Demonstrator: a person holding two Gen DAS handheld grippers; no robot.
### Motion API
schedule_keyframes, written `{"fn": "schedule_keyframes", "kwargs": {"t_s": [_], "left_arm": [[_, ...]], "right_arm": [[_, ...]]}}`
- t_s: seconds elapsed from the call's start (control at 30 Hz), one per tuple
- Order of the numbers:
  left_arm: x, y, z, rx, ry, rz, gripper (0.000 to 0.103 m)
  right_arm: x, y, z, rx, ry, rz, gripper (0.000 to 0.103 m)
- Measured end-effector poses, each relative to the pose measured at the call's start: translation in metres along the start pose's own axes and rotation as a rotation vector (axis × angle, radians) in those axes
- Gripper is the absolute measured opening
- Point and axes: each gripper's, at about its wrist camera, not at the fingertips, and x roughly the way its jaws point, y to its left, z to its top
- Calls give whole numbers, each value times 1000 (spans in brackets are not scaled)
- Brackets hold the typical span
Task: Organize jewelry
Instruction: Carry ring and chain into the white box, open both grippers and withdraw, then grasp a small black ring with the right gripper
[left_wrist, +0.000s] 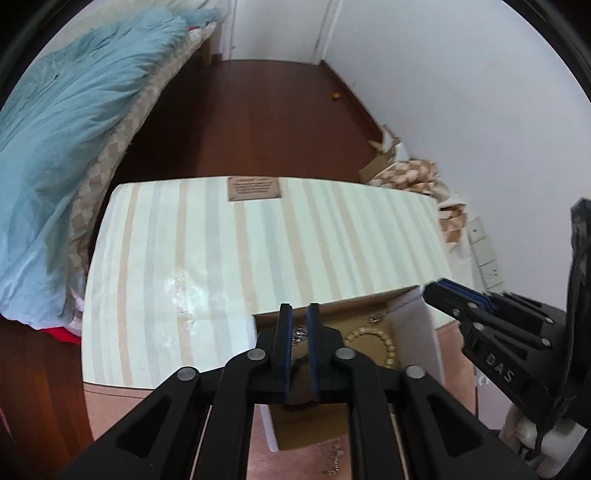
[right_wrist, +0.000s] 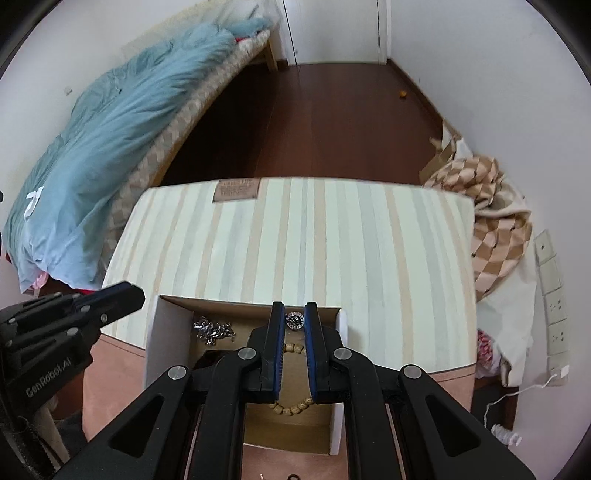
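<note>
A white cardboard box (left_wrist: 412, 332) (right_wrist: 168, 332) with a brown inside stands open at the near edge of the striped table top. In it lie a silver chain (left_wrist: 300, 335) (right_wrist: 214, 329), a wooden bead bracelet (left_wrist: 386, 345) (right_wrist: 293, 348) and a small round silver piece (right_wrist: 294, 319). My left gripper (left_wrist: 299, 308) (right_wrist: 138, 293) hovers over the box's left part, shut, with nothing between its pads. My right gripper (right_wrist: 294, 306) (left_wrist: 424, 291) is shut too, over the box's right side. The silver piece shows through the gap at its tips and seems to lie in the box below.
A thin necklace (left_wrist: 332, 458) and a small ring (right_wrist: 293, 477) lie on the pink surface in front of the box. A striped mat (left_wrist: 258, 240) covers the table behind it. A bed with a blue quilt (left_wrist: 74, 129) stands left, checked cloth (right_wrist: 491, 221) right.
</note>
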Motion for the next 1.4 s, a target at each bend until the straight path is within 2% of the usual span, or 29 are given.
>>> {"fn": "schedule_keyframes", "kwargs": {"t_s": [0.13, 0.2, 0.27, 0.3, 0.33, 0.37, 0.43, 0.47, 0.5, 0.53, 0.57, 0.6, 0.7, 0.77, 0.83, 1.13, 1.4], "left_arm": [[8, 8, -1, -32, 37, 66, 10], [9, 12, -5, -37, 37, 101, 11], [7, 14, -10, -38, 31, 137, 24], [6, 16, -13, -40, 24, 155, 50], [3, 18, -17, -45, 15, 176, 80], [1, 20, -19, -49, 2, 190, 88], [-4, 24, -25, -55, -16, 214, 89], [-6, 26, -29, -59, -17, 223, 89], [-8, 27, -34, -62, -19, 233, 89], [-9, 28, -37, -63, -22, 243, 91], [-10, 28, -42, -64, -22, 261, 95], [-12, 27, -48, -65, -24, 279, 103], [-18, 25, -64, -64, -34, 312, 103], [-22, 24, -72, -69, -37, 318, 103], [-26, 22, -79, -73, -38, 317, 103], [-62, 8, -97, -91, -83, 309, 103], [-122, -16, -115, -86, -170, 290, 103]], "right_arm": [[12, -5, 0, 15, 51, 27, 12], [14, -7, -1, 21, 72, 28, 20], [11, -7, -4, 21, 74, 27, 50], [8, -7, -7, 17, 70, 26, 56], [4, -6, -10, 14, 67, 26, 59], [2, -6, -12, 11, 64, 21, 59], [-3, -5, -18, -2, 62, -1, 59], [-6, -4, -22, -8, 58, -13, 64], [-10, -3, -27, -23, 53, -41, 70], [-12, -3, -30, -29, 51, -57, 85], [-15, -1, -35, -37, 45, -83, 95], [-17, 0, -40, -46, 40, -106, 96], [-21, 4, -54, -64, 33, -156, 97], [-24, 6, -64, -66, 28, -183, 102], [-27, 9, -71, -62, 20, -199, 102], [-59, 14, -93, -34, -16, -207, 102], [-127, 18, -111, -19, -121, -214, 102]]}}
